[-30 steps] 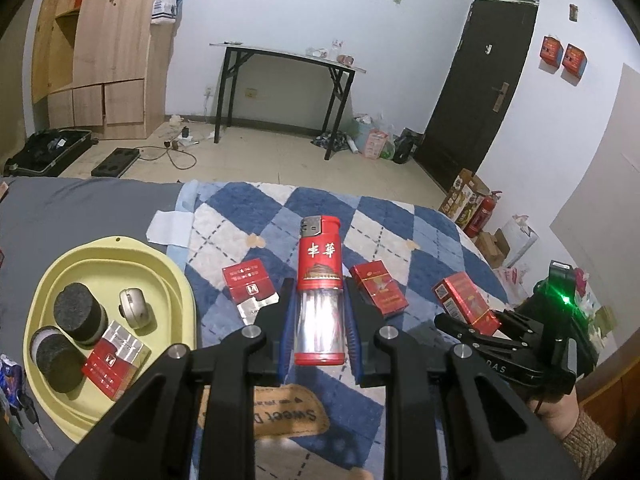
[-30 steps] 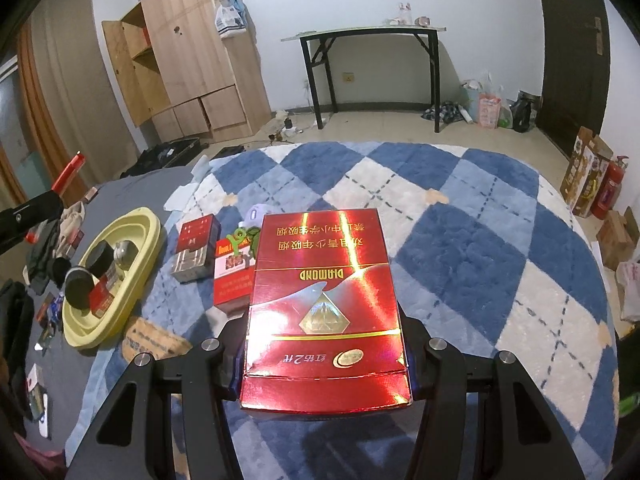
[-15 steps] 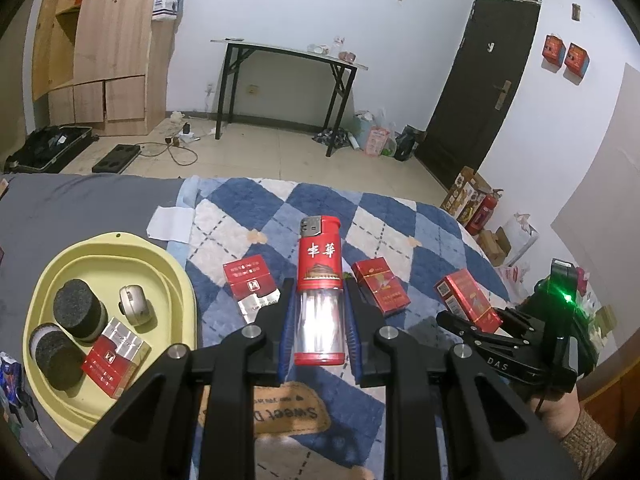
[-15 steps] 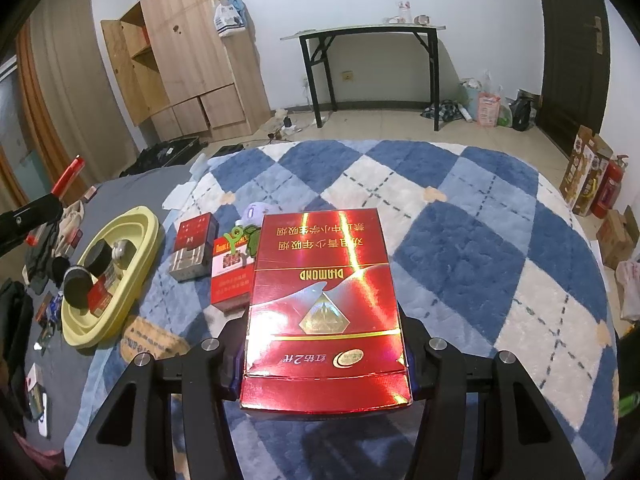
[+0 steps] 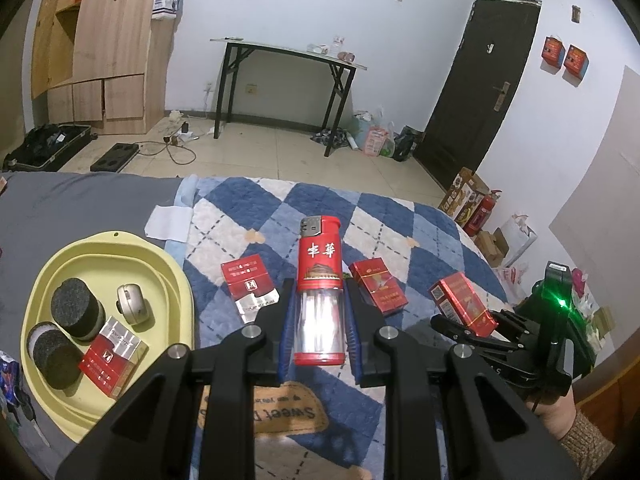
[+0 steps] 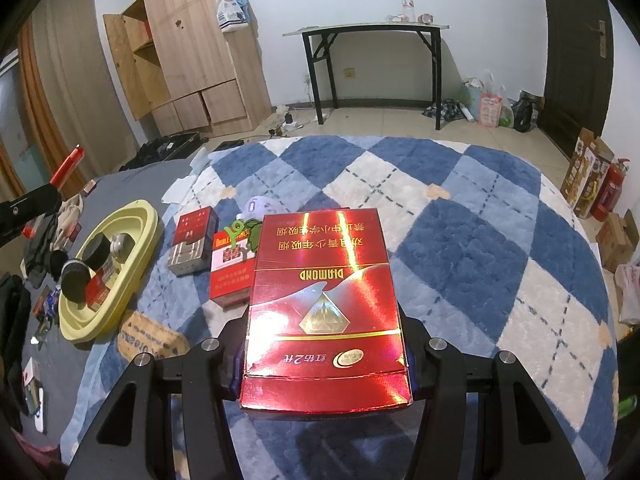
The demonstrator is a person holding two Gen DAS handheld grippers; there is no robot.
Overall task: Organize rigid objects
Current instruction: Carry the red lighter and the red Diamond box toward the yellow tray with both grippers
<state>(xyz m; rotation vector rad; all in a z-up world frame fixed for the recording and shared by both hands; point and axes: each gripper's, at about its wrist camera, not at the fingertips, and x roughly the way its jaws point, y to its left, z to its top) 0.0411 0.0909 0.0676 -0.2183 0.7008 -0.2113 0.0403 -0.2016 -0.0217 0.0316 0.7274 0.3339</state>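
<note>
Between the left gripper's (image 5: 320, 320) jaws sits a big red lighter (image 5: 320, 292), clamped on its clear lower body, tip pointing away over the blue checked blanket (image 5: 400, 216). Jaws narrow, pads pressed on both sides.

Right gripper (image 6: 324, 344): jaws about mid-width, closed on a large red cigarette pack (image 6: 325, 304), held flat by its long edges, print upside down to the camera.

Change over the last second: none worth noting. Both hands parked, same grip widths, both items held above the bed as before. My read: both picks are done and this is a pause before transport; nothing placed yet.

Likely destination is the yellow tray (image 5: 168, 280) on the grey sheet left of the blanket. It already holds two black foam-topped cylinders (image 5: 74, 312), a small silver thing (image 5: 130, 304) and a red-and-silver pack (image 5: 112, 360), so free space is tight.

Loose on the blanket: a red-and-silver pack (image 5: 250, 284) just left of the lighter, a red pack (image 5: 378, 288) just right of it. So sorting is partway, several items left.
</note>
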